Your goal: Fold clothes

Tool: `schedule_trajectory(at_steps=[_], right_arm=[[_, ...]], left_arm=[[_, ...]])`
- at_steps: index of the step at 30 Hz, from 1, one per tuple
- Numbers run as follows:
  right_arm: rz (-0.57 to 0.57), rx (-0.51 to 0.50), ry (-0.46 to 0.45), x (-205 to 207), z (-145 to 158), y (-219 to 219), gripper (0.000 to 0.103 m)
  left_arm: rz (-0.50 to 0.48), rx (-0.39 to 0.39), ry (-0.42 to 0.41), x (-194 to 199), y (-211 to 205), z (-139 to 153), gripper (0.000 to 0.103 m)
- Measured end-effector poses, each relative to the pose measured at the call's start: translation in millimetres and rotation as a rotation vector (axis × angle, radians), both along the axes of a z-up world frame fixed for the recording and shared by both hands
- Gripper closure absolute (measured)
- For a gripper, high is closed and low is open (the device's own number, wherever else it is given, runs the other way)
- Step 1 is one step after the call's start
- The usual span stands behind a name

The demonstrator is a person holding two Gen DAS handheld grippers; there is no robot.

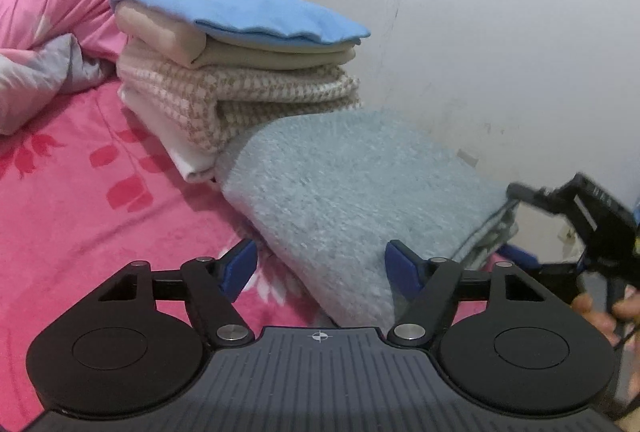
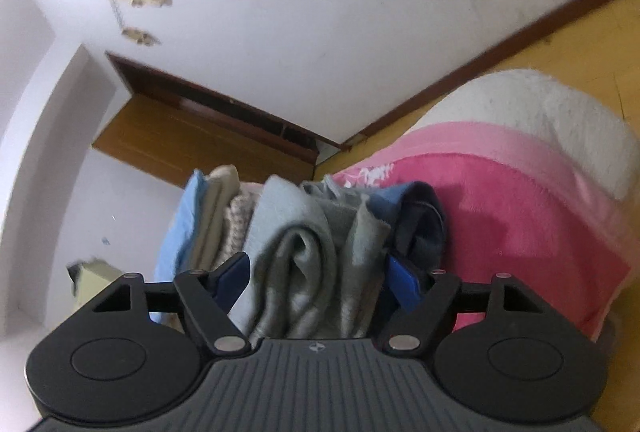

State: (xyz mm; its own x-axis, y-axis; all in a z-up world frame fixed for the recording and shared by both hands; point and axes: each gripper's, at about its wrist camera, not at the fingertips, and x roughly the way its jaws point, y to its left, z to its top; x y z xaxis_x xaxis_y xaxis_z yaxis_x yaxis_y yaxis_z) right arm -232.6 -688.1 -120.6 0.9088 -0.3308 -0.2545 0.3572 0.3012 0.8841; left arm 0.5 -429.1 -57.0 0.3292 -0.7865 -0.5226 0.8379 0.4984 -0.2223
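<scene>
Left wrist view: left tool [image 1: 320,268] and right tool [image 2: 318,280], jaws apart, straddle the folded blue fleece [image 1: 340,184] mid-frame; next, likely clamp both ends and lift onto the stack [image 1: 240,72].

Right tool [image 1: 520,228] motion-blurred, partly cut off at the frame edge
</scene>
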Motion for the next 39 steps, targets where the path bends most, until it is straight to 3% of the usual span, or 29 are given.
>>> schedule_trajectory(at_steps=[6,8,12,19,27,31,35,37,39], right_arm=[[-0.037,-0.200,0.094,11.5,10.9,27.1,0.033],[-0.050,-0.224,0.112,16.5,12.1,29.0,0.033],[-0.072,-0.201,0.097,24.8,7.0,23.1,0.034],[-0.083,-0.229,0.064,28.3,20.9,9.8,0.056],[-0.052,-0.217,0.051,26.4,19.5,-4.5,0.059],[-0.040,-0.145,0.022,14.9,1.0,-8.7,0.049],[-0.062,-0.235,0.042,-8.2,13.8,9.8,0.041],[-0.103,-0.301,0.046,-15.6,23.5,13.4,0.029],[-0.137,-0.346,0.041,-19.7,31.1,11.1,0.026]], left_arm=[[-0.006,0.013,-0.023,-3.9,-6.3,-0.2,0.035],[-0.006,0.022,-0.025,-4.7,-7.8,-0.3,0.036],[-0.001,0.028,-0.037,-7.7,-9.4,-0.6,0.038],[-0.013,0.024,-0.041,-11.4,-12.4,2.2,0.044],[-0.037,0.017,-0.023,-14.4,-18.3,2.7,0.045],[-0.046,0.019,-0.019,-13.5,-17.8,0.2,0.045],[-0.047,0.008,0.003,-8.3,-14.9,-2.9,0.044],[-0.046,0.005,0.007,-7.5,-14.5,-3.8,0.043],[-0.046,0.002,0.009,-7.4,-14.2,-4.4,0.043]])
